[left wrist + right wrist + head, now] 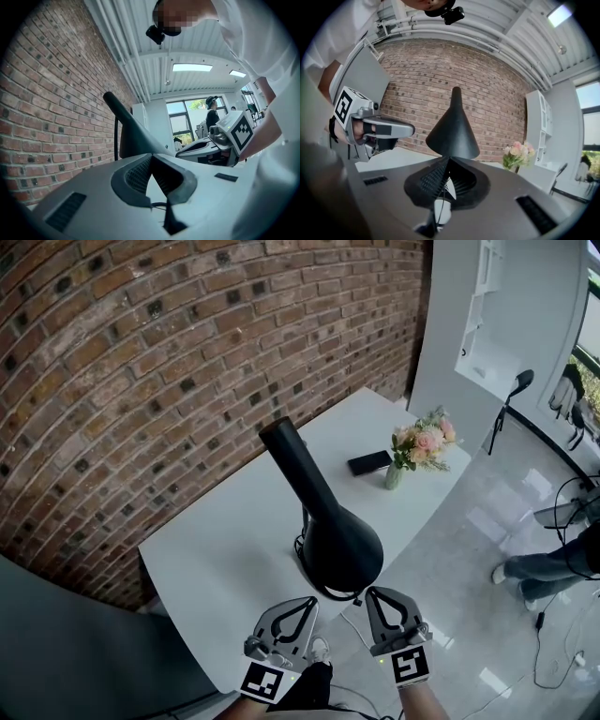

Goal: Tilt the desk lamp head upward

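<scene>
The black desk lamp [330, 526] stands on the white table [211, 554], its cone head pointing down toward me with the wide mouth near the front edge. Just below that mouth, my left gripper [307, 602] and right gripper [376, 593] hover side by side, both shut with nothing between the jaws, neither touching the lamp. The left gripper view has the lamp [125, 136] ahead of the shut left gripper [151, 157], and the right gripper's marker cube [239, 132] to the right. In the right gripper view the cone [453, 127] rises just beyond the shut right gripper [449, 159].
A small vase of pink flowers [422, 448] and a flat black device [369, 462] sit at the table's far end. A brick wall [141, 362] runs behind the table. The lamp's cable [349, 613] hangs off the front edge. A person [553, 563] is on the floor at the right.
</scene>
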`<state>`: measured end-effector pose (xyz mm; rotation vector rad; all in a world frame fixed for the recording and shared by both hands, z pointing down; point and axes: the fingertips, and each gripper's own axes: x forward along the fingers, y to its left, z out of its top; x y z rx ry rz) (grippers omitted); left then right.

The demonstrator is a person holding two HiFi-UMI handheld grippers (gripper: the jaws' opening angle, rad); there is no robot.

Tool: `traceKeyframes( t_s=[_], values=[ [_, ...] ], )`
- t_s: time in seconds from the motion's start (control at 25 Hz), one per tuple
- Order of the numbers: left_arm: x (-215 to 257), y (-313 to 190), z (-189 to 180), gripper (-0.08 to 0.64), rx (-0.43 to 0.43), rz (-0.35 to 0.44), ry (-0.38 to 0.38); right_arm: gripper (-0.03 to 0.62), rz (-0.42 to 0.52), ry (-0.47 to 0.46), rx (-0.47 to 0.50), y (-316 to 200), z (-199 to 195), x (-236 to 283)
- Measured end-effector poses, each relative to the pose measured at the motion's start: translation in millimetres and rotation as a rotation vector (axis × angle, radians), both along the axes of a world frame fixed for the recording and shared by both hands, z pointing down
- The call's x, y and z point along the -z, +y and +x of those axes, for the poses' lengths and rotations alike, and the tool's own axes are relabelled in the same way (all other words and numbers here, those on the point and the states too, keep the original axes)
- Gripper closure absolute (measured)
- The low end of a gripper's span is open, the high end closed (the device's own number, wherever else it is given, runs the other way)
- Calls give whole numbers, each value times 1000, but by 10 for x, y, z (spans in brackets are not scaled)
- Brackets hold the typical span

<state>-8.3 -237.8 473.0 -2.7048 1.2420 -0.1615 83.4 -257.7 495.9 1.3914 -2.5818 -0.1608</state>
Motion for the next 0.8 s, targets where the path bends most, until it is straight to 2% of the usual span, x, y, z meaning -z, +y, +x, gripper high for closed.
traceKeyframes(
  t_s=[0.12,0.2,0.36,0.52,0.68,0.8],
  values=[
    [-31,-47,-25,552,12,-13,22,580,16,-18,0,-53,1,-4],
    [-76,-74,-36,552,6,-12,-6,580,24,-26,-4,-52,9,-19],
    [-118,-166,-63,552,16,-25,32,580,16,-2,1,-69,-11,-128],
    [-152,-233,-57,552,4,-28,8,580,14,-3,-6,-172,-22,-132],
    [-159,-307,-66,552,16,-41,50,580,24,0,-9,-258,-41,-126],
    [-171,-347,-83,552,14,-47,45,580,23,7,-2,-309,-78,-139]
  ],
)
